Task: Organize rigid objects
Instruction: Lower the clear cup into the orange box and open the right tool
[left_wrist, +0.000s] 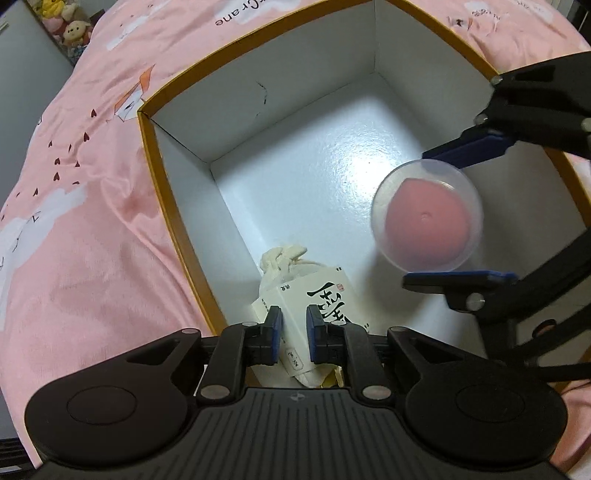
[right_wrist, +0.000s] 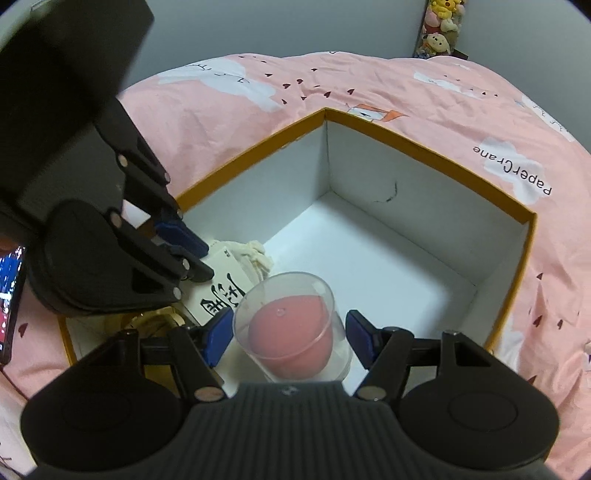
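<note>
**boxfan22:** So what are the 2 grippers doing here?

**umi_lurker:** The left gripper (left_wrist: 294, 325) has its jaws drawn almost together, pinching the small white card box (left_wrist: 317, 295) with black calligraphy on it. That sits at the near left corner of the big box (left_wrist: 177, 236), the one with the orange rim and white inside, lying on top of a cream cloth pouch (left_wrist: 282, 260). From the right wrist view you can see the same left gripper (right_wrist: 201, 262) coming in from the left, its blue pads on the card box (right_wrist: 221, 288).

**boxfan22:** And the right one?

**umi_lurker:** The right gripper (right_wrist: 290, 332) is spread about halfway, with a clear plastic cup (right_wrist: 291, 325) between the 2 blue pads. There's a pink egg-shaped sponge (right_wrist: 291, 332) inside the cup. In the left wrist view the right gripper (left_wrist: 443, 218) has 1 pad touching the far side of the cup (left_wrist: 428, 214) and 1 just under its near side, so it looks gripped, held over the box's white floor toward the right.

**boxfan22:** Anything else in the box?

**umi_lurker:** Something gold-coloured (right_wrist: 155, 325) at the near left corner, can't tell what it is.

**boxfan22:** Room?

**umi_lurker:** The box sits on a pink bedspread (right_wrist: 369, 85) with white clouds, tiny dark hearts and "PaperCrane" print. Grey wall behind, plush toys (right_wrist: 443, 29) stacked in the far corner, and a lit phone screen (right_wrist: 11, 295) at the left edge.
</note>
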